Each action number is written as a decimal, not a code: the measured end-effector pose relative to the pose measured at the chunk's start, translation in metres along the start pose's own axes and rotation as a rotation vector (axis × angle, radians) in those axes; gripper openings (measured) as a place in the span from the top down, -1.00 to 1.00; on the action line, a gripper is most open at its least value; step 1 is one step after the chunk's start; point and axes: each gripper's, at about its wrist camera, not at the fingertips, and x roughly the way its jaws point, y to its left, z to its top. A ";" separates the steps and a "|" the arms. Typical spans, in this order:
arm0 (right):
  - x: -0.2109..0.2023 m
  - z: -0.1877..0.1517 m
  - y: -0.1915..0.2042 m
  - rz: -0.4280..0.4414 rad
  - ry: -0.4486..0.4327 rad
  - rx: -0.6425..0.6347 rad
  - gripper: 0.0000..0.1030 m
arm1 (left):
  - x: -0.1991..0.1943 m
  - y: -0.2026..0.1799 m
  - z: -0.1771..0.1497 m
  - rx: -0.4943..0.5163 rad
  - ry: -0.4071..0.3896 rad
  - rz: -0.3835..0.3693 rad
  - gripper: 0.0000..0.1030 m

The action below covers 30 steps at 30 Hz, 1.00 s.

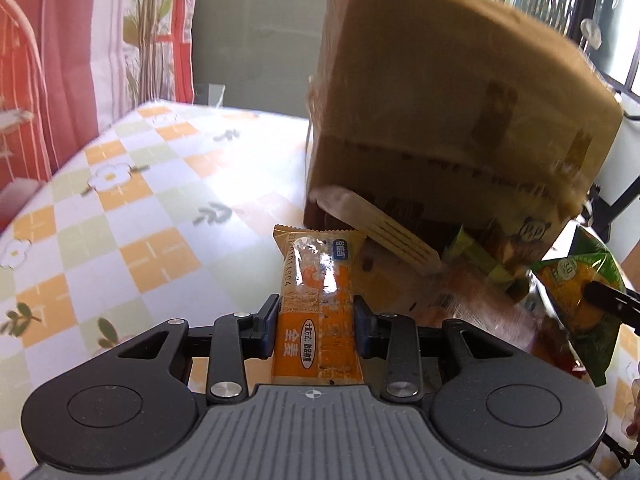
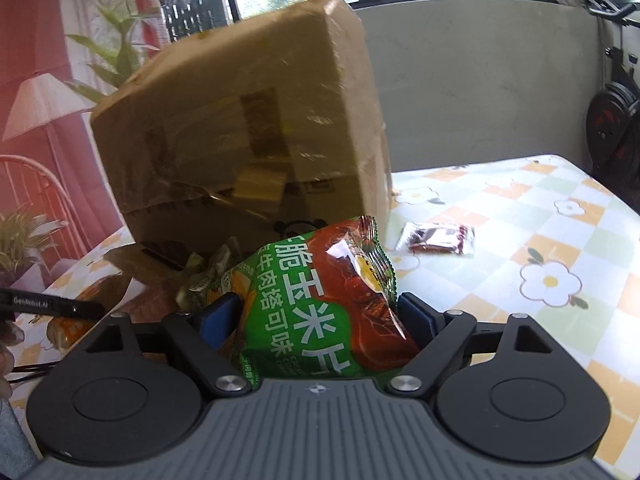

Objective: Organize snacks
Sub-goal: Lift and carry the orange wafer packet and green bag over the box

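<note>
the sorting is only getting going: the left gripper is clamping an orange snack bar, the right gripper is pinching a green chip bag, while other packets are lying loose on the table beside the cardboard box.

Both wrist views look forward and downward, close over the table; they share the cardboard box.

Checkered flower tablecloth, red curtain, exercise bike
</note>
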 end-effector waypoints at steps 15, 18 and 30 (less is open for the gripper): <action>-0.054 0.048 0.008 0.036 -0.153 0.034 -0.65 | -0.069 -0.023 0.031 0.060 -0.209 0.007 0.26; -0.061 0.074 0.015 0.057 -0.211 0.006 -0.65 | -0.082 -0.028 0.055 0.078 -0.267 -0.011 0.26; -0.002 0.197 0.037 0.057 -0.310 -0.060 -0.65 | -0.061 -0.084 0.185 0.123 -0.402 -0.106 0.26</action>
